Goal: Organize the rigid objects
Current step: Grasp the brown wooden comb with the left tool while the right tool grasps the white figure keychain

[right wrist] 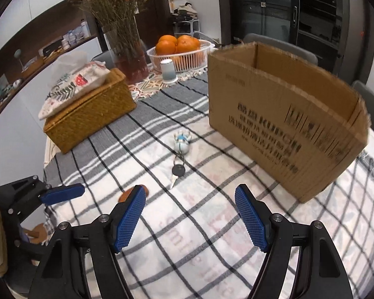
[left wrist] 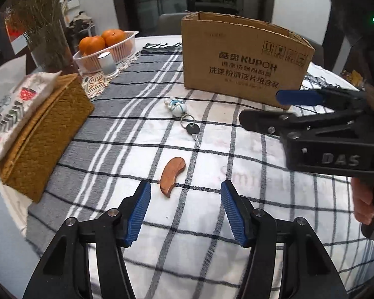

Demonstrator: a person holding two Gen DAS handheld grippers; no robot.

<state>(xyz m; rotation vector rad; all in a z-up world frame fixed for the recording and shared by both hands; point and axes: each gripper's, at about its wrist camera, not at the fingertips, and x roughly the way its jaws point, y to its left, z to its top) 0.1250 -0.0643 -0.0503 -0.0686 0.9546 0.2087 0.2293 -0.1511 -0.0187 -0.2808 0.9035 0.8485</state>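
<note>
From the left wrist, your left gripper (left wrist: pixel 185 209) hangs open and empty just short of the wooden comb (left wrist: pixel 172 175), mid-tabletop – the pick-up is the step in hand. The key with its charm (left wrist: pixel 184 119) lies beyond, toward the cardboard box (left wrist: pixel 244 57) at the far edge. From the right wrist, your right gripper (right wrist: pixel 190 220) is open too, empty – key (right wrist: pixel 178 170) ahead. Next: straddle the comb, then close
</note>
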